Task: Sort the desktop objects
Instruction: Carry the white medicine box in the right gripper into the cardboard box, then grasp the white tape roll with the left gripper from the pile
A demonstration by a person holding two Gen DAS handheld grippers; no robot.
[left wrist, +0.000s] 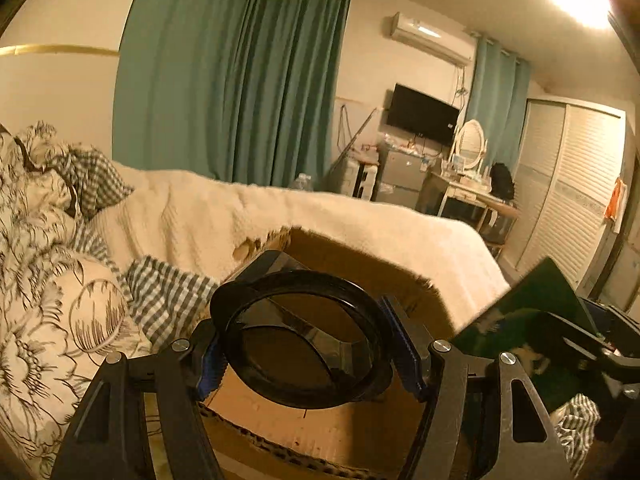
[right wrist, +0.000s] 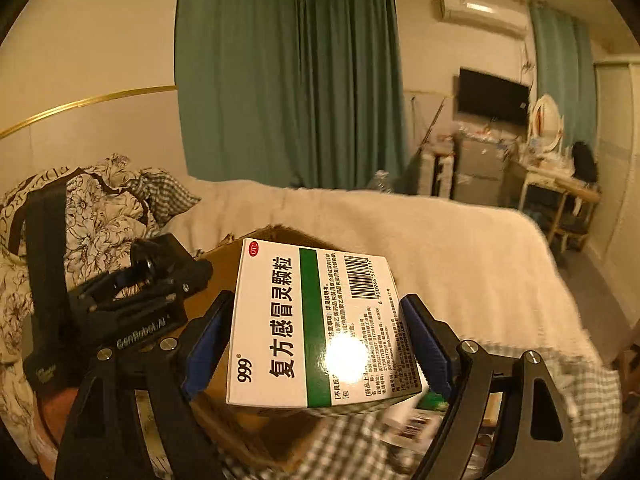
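Both above cardboard box (left wrist: 320,420): left gripper (left wrist: 308,344) clamped across black ring (left wrist: 300,336); right gripper (right wrist: 316,340) clamped on medicine carton (right wrist: 316,324), long axis near-to-far.

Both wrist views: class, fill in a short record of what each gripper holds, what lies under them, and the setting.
left gripper: shut on a black round container
right gripper: shut on a white and green medicine box
below both: open cardboard box
surface: bed with cream blanket
background: teal curtains, wall television
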